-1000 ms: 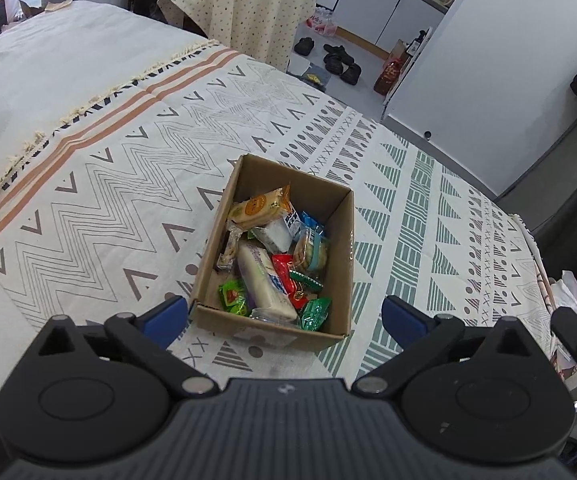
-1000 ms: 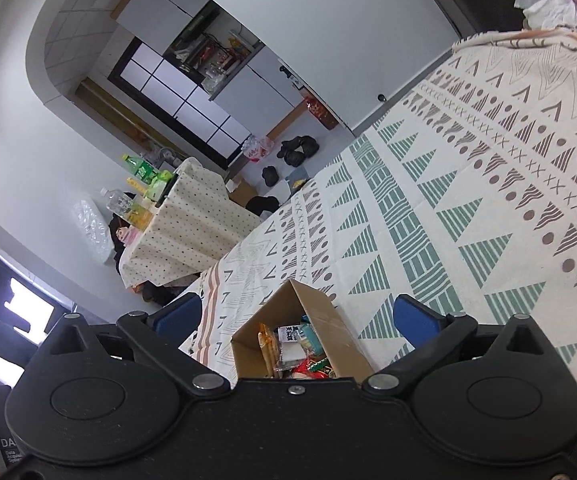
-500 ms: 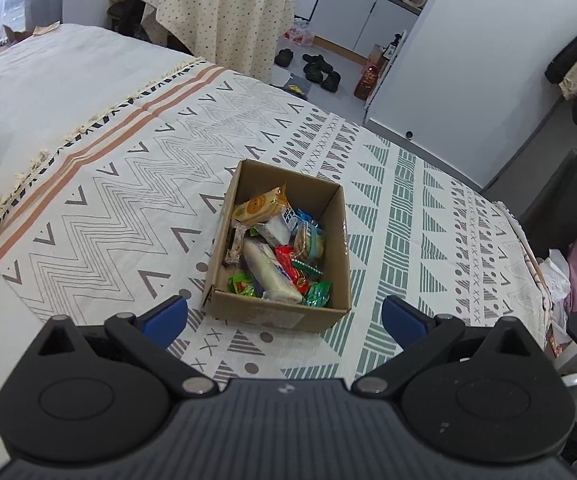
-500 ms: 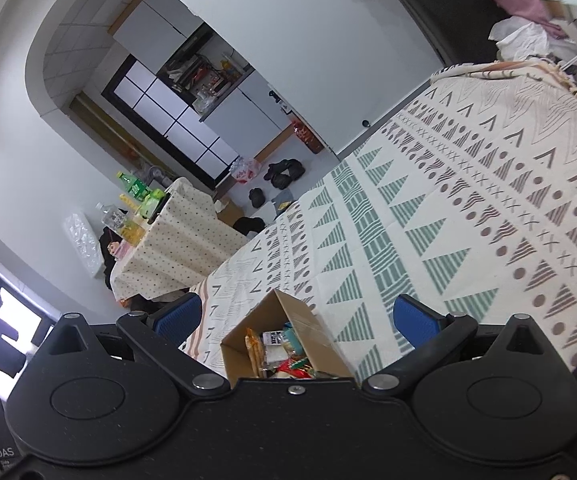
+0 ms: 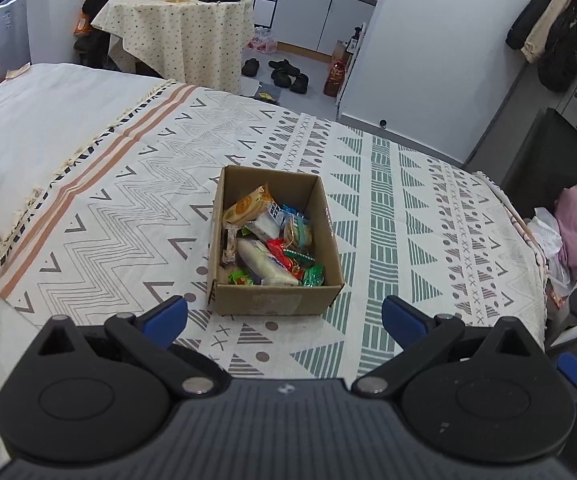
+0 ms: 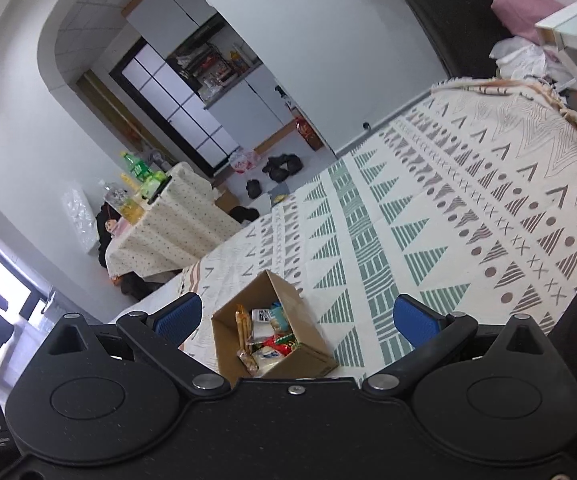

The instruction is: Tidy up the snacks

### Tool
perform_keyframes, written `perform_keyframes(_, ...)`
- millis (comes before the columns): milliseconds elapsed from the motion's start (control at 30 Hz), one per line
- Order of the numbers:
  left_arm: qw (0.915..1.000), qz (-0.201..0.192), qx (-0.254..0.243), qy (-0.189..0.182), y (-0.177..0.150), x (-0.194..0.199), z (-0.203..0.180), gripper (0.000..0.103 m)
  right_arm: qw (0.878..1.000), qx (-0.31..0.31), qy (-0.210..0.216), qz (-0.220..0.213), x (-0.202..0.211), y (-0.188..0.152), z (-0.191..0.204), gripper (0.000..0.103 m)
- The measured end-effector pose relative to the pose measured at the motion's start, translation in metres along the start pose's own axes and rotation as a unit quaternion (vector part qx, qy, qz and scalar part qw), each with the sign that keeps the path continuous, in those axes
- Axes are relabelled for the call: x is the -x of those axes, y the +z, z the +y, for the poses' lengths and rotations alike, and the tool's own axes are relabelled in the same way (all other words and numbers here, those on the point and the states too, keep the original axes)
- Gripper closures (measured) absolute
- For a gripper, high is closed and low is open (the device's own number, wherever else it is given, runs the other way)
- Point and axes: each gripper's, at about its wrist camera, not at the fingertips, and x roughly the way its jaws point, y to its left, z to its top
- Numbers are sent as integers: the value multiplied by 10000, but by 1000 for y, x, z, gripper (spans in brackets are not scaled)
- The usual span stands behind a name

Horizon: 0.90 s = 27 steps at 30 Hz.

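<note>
open cardboard box (image 5: 274, 300) packed with wrapped snacks (image 5: 266, 242), sitting on a patterned blanket (image 5: 388, 232) ahead of and between the blue fingertips (image 5: 163, 316) of the left gripper (image 5: 284, 318), clear of both. also seen from the right gripper (image 6: 294, 320), low between its fingertips (image 6: 416, 322), tilted in that view. both grippers spread wide, released, grasping nothing. beyond the box, past the blanket's far edge, a table under a dotted cloth (image 5: 180, 36), shoes (image 5: 286, 74) on the floor, white cabinets (image 5: 320, 12) behind.
</note>
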Motion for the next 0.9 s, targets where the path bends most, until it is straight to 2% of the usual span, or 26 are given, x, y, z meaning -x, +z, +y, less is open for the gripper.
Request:
perform_keyframes(233, 9999, -16, -107, 41, -4, 5, 4, 0, 9999, 153, -26, 16, 11, -3, 1, 0)
perform_keyframes(900, 9999, -14, -129, 14, -4, 8, 7, 0, 9991, 389, -111, 112, 11, -9, 13, 0)
